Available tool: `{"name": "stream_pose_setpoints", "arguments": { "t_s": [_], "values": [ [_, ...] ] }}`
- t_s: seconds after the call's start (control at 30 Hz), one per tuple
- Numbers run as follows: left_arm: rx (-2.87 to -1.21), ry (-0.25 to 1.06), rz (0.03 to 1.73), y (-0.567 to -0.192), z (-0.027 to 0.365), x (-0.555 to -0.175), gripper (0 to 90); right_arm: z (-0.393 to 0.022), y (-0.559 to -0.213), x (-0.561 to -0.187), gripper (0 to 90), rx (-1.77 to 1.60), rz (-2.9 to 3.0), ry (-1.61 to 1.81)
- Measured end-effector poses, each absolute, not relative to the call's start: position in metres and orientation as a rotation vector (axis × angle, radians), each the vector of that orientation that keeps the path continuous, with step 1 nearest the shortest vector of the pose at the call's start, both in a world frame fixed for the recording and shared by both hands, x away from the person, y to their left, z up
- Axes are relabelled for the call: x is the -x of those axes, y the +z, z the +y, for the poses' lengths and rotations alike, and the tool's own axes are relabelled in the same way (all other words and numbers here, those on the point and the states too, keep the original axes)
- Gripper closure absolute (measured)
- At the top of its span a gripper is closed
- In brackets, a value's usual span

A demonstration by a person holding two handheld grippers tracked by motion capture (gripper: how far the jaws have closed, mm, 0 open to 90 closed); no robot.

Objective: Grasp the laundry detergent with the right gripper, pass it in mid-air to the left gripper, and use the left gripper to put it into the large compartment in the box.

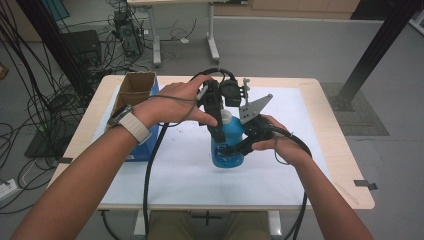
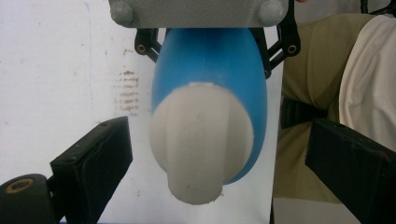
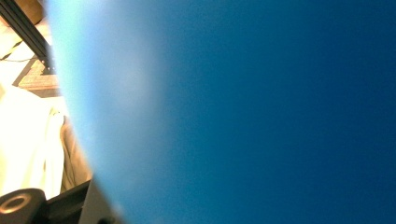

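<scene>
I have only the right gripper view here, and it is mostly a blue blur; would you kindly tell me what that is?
Observer: It is a blue bottle standing on the table, and the right gripper is clamped on its body.
Operator: Thank you. Does the bottle have its cap on?
Observer: Yes, a white cap sits on the neck.
Operator: And where is the other gripper, if I may ask?
Observer: The left gripper is at the top of the bottle. Its open jaws stand on either side of the cap without touching it.
</scene>
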State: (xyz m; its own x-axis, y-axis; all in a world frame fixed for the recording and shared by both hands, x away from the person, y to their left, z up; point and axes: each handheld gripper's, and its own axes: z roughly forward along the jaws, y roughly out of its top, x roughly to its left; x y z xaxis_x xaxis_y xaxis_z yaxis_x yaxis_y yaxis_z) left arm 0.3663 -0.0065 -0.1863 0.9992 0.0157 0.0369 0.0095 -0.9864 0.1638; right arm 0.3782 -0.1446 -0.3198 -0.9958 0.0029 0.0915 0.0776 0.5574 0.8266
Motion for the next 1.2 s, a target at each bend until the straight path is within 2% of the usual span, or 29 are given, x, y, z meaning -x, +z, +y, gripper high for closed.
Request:
{"name": "stream_pose_setpoints", "arguments": {
  "t_s": [1.2],
  "values": [
    [-2.982, 0.049, 0.018, -0.1963, -0.0153, -0.3665, 9.3, -0.1407, -0.3104, -0.3706, 43.7, 0.042, -2.702, -1.42]
  ]
}}
